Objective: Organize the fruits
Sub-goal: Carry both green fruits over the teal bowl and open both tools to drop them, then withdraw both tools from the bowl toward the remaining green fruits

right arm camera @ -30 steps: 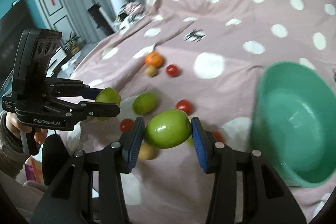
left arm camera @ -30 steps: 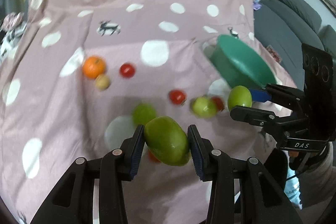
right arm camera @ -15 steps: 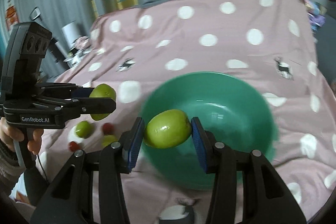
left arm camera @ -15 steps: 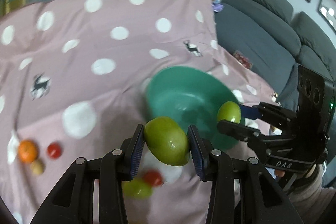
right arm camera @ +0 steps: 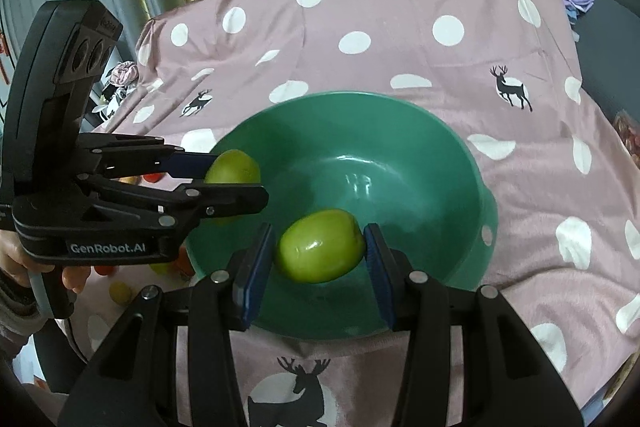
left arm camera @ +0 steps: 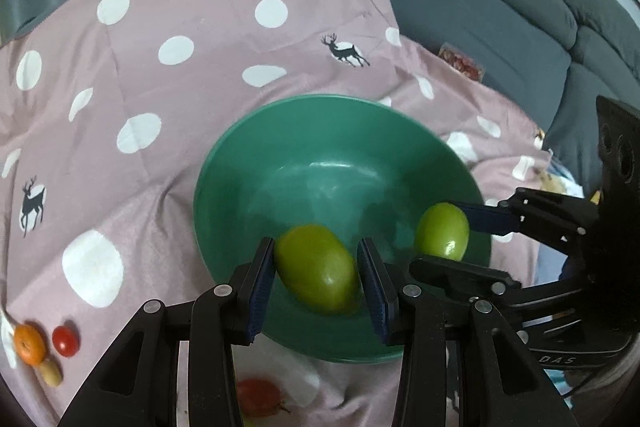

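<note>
**Both green fruits now hang over the bowl**

Your left gripper (left arm camera: 316,281) grips a green fruit (left arm camera: 316,273) above the near-left inside of the green bowl (left arm camera: 280,131), its long axis slanting. Your right gripper (right arm camera: 320,255) clamps a second green fruit (right arm camera: 320,251) above the near side. Each needs only a drop. A second ago the bowl lay off to the side; now it sits under both.

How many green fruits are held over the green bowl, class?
2. One green fruit is clamped in the left gripper, the other green fruit in the right gripper, both over the green bowl. More may lie hidden.
</note>
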